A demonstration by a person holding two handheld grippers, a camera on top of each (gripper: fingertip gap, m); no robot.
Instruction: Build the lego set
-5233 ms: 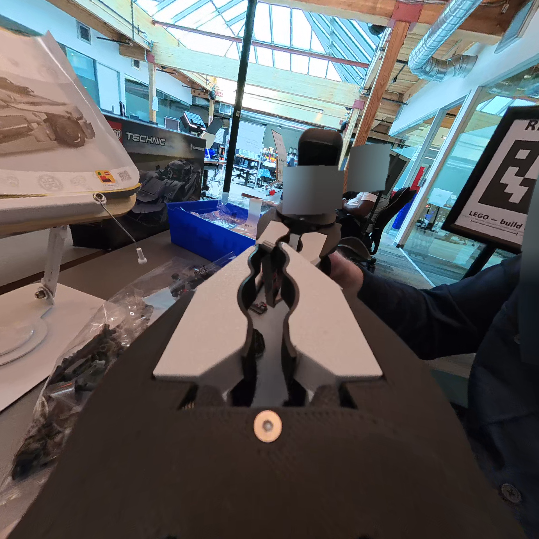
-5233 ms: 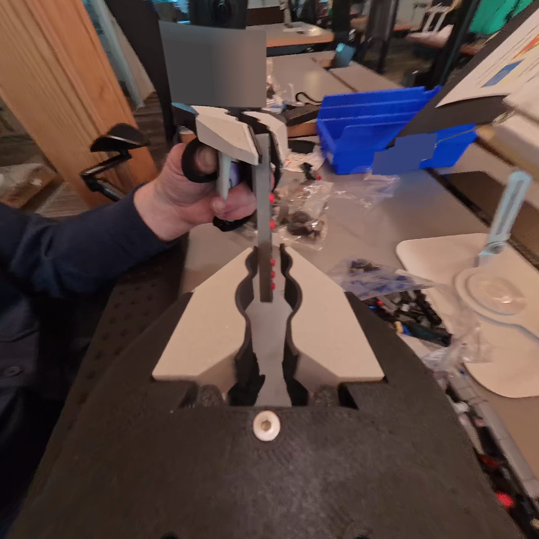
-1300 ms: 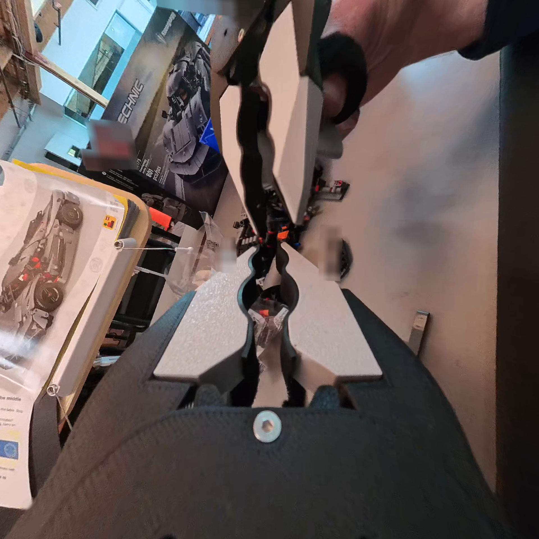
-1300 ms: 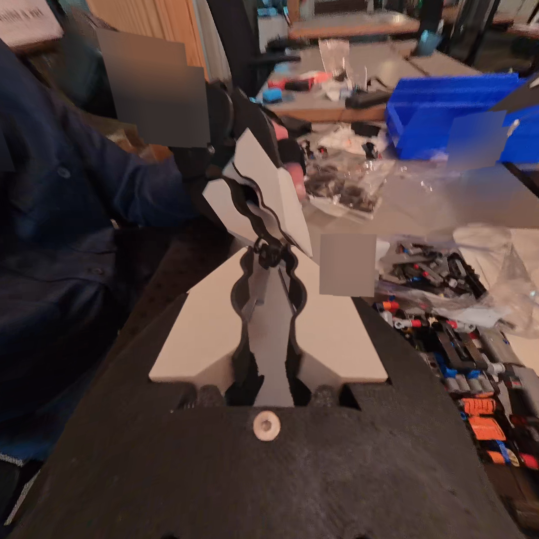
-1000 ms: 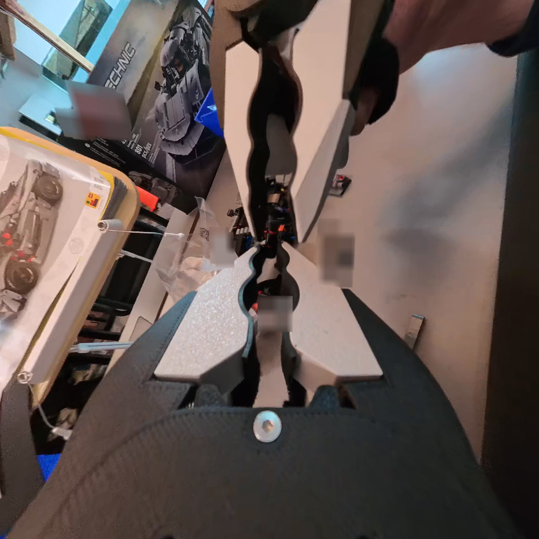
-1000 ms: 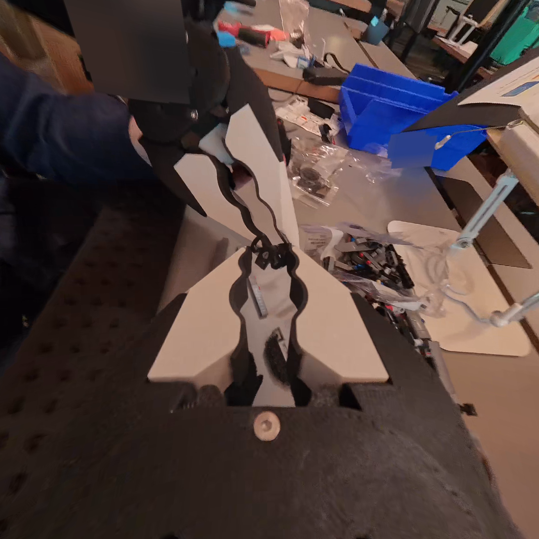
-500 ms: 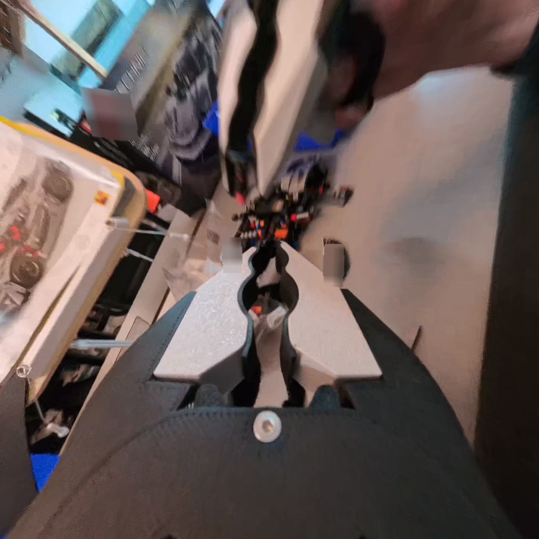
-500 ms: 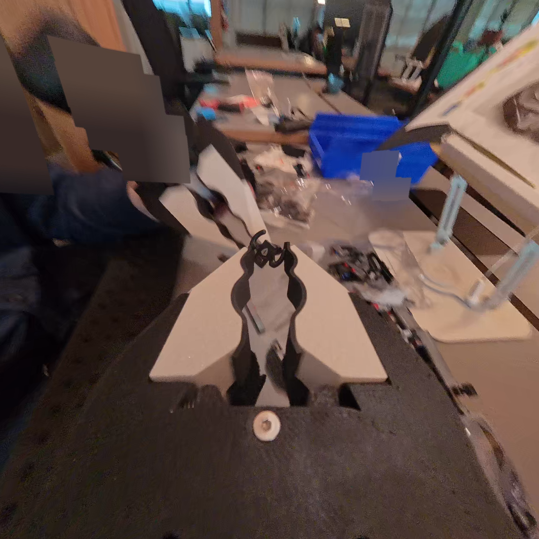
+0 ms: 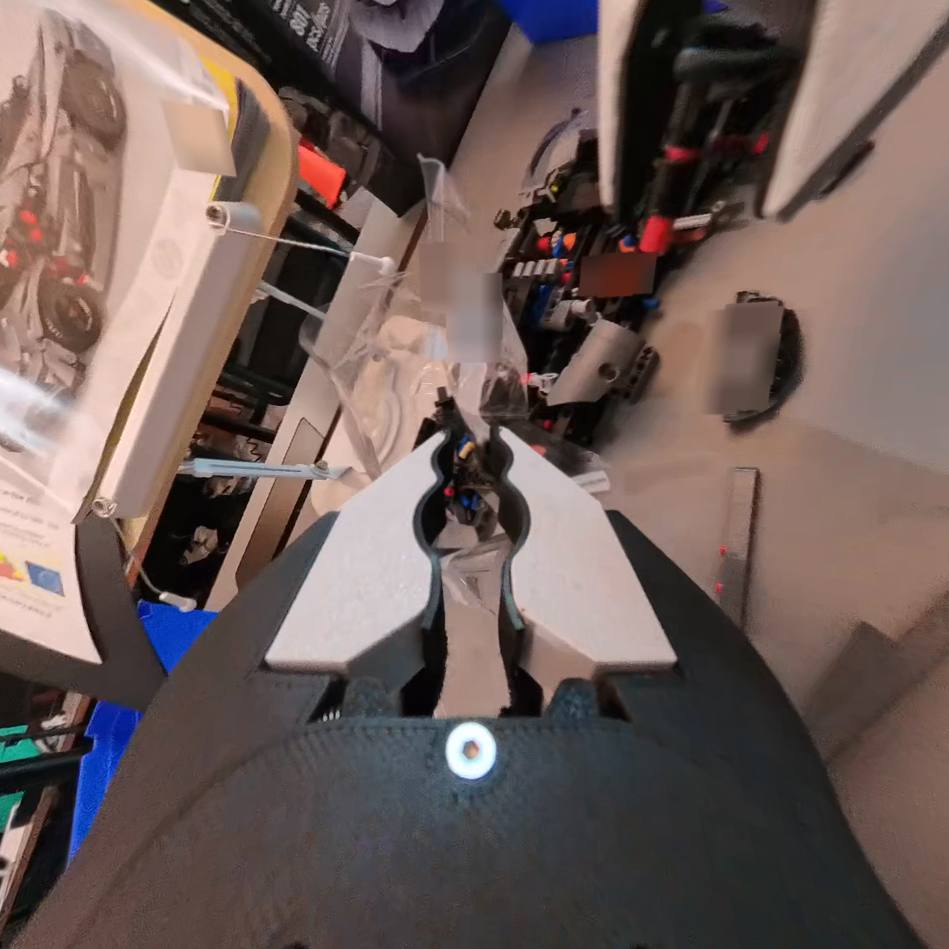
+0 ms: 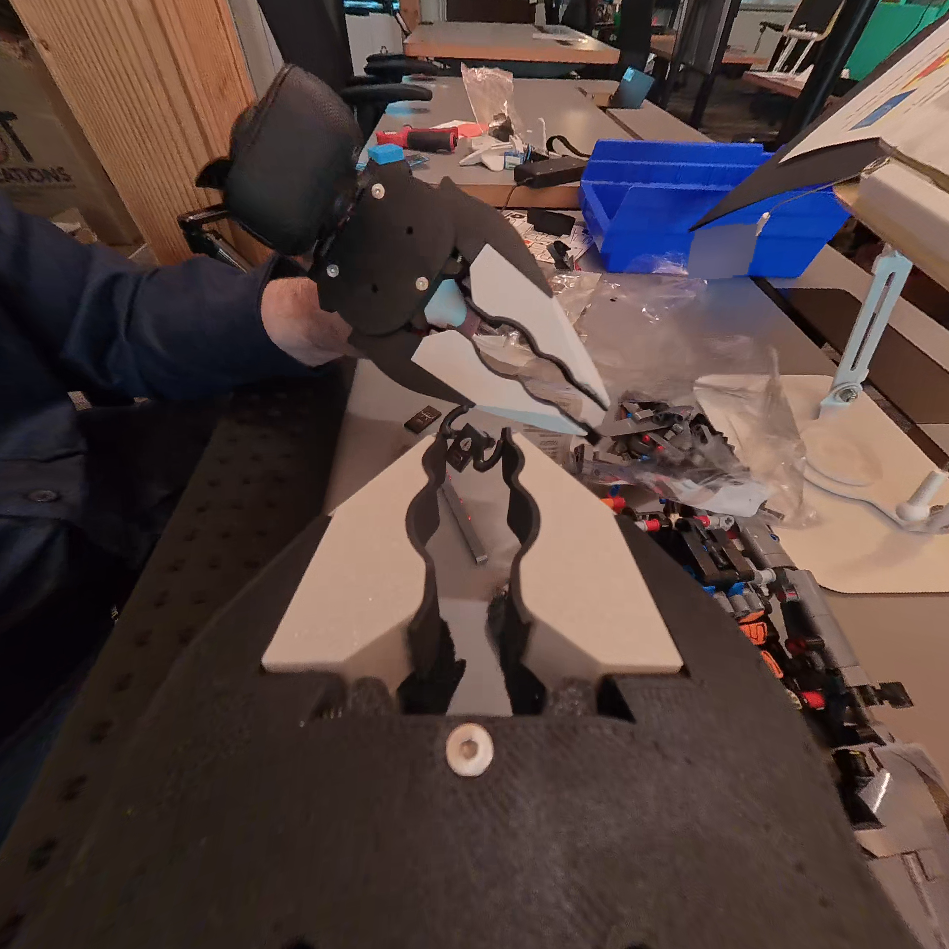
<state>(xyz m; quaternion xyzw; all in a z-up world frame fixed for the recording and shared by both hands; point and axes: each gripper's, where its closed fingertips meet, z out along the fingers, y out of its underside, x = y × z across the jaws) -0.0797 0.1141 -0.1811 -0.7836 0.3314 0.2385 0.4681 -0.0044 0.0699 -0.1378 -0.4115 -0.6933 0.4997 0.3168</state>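
In the right wrist view a bag of loose parts (image 10: 662, 447) lay on the table (image 10: 719, 334), just past the right gripper (image 10: 470, 444); the left gripper (image 10: 595, 421) reached into it from the left; a bin (image 10: 683, 205) stood behind the bag; a long beam (image 10: 464, 529) lay nearer; more parts (image 10: 744, 580) lay to the right.

The left gripper (image 10: 595, 421) has parted from the right gripper (image 10: 470, 441) and dropped to the clear bag of pieces (image 10: 662, 452) on the table
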